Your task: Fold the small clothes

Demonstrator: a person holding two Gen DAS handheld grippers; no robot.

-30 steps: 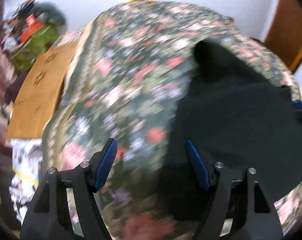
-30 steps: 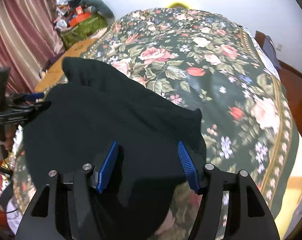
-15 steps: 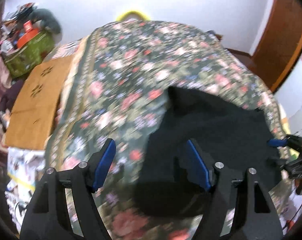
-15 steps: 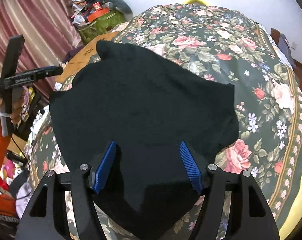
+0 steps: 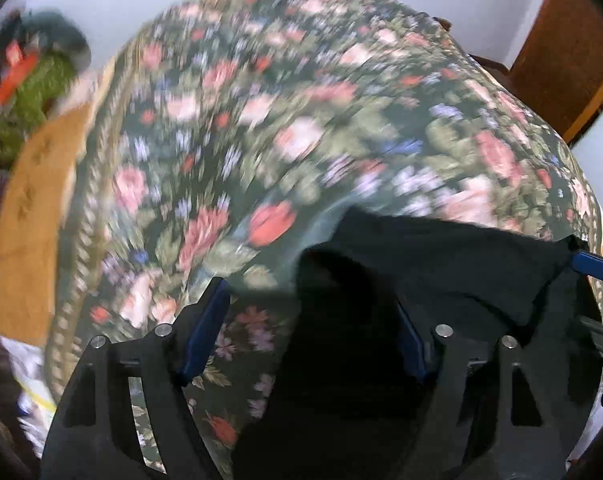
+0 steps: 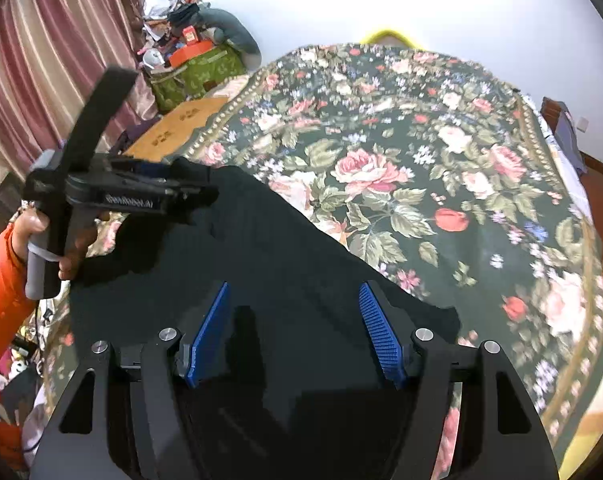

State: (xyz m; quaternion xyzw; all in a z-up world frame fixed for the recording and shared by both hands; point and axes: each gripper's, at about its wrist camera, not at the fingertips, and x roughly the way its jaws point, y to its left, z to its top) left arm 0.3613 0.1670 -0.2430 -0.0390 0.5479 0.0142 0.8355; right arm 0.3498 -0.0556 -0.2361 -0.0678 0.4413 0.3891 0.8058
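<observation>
A black garment (image 6: pixel 261 272) lies spread on the floral bedspread (image 6: pixel 421 140), near its front left side. My right gripper (image 6: pixel 297 332) hovers over the garment's near part, its blue pads wide apart and pressing on nothing. My left gripper (image 6: pixel 199 190), held by a hand in an orange sleeve (image 6: pixel 1 280), points at the garment's far left corner. In the blurred left wrist view my left gripper (image 5: pixel 307 338) has its jaws opening, and the garment (image 5: pixel 441 264) edge lies loose between them, not pinched. My right gripper's blue pad (image 5: pixel 593 266) shows at that view's right edge.
Beside the bed on the left are a brown cardboard sheet (image 6: pixel 181 120), a green box (image 6: pixel 197 72) piled with clutter, and a striped curtain (image 6: pixel 41 60). A wooden door (image 5: pixel 573 52) stands at the right. The bedspread (image 5: pixel 261 120) stretches far beyond the garment.
My left gripper has swung in from the left, over to the garment's far left corner. The right wrist view has pulled back, so the garment now lies lower and more bedspread shows.
</observation>
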